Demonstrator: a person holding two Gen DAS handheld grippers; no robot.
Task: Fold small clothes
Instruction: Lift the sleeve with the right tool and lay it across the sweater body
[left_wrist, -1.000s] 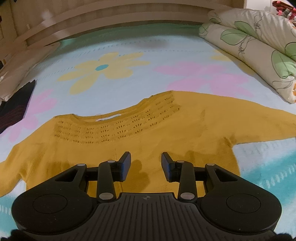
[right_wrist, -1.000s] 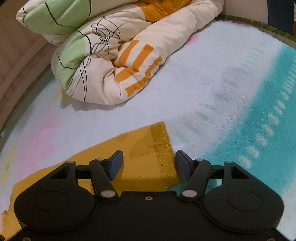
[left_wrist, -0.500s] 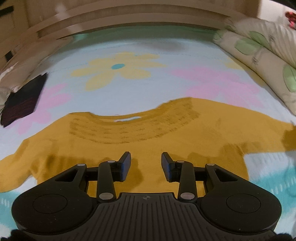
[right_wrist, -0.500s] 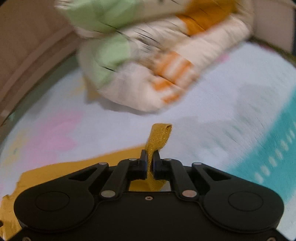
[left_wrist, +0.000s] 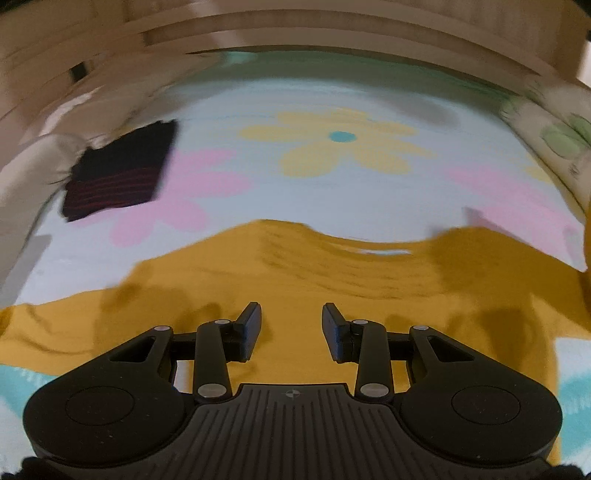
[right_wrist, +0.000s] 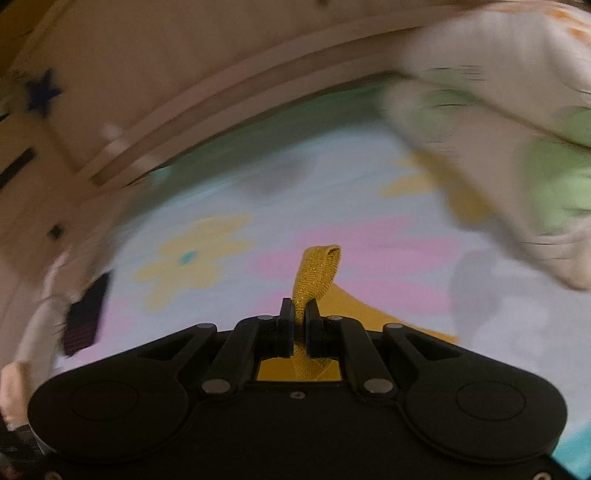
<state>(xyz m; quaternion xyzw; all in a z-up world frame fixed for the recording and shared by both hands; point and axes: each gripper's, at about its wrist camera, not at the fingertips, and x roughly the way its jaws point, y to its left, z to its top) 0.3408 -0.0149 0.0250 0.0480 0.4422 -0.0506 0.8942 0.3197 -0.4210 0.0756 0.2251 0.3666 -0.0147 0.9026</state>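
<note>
the sweater (left_wrist: 295, 280), mustard yellow, is lying spread across the sheet (left_wrist: 332, 192), a pale blue one printed with yellow and pink flowers. its neckline is facing the far side of the bed and one sleeve is stretching out toward the left edge of the left wrist view.

the left gripper (left_wrist: 291, 325) is hanging over the sweater's body with its jaws spread apart; nothing is sitting between them, and whether the fingers are touching the knit cannot be told.

the right gripper (right_wrist: 299, 325) is pinching the cuff (right_wrist: 314, 277), jaws pressed together on it. the glittery ribbed band is sticking up in a loop past the fingertips, and more yellow knit is trailing down to the sheet just right of the gripper.

a dark folded garment (left_wrist: 118, 173) with red stripes is lying near the sheet's left edge, well apart from the sweater. a cream quilt (right_wrist: 517, 155) with green leaf shapes is bunching up at the right side of the bed. a wooden bed frame (left_wrist: 332, 33) is curving along the far side. both views are showing motion blur.
</note>
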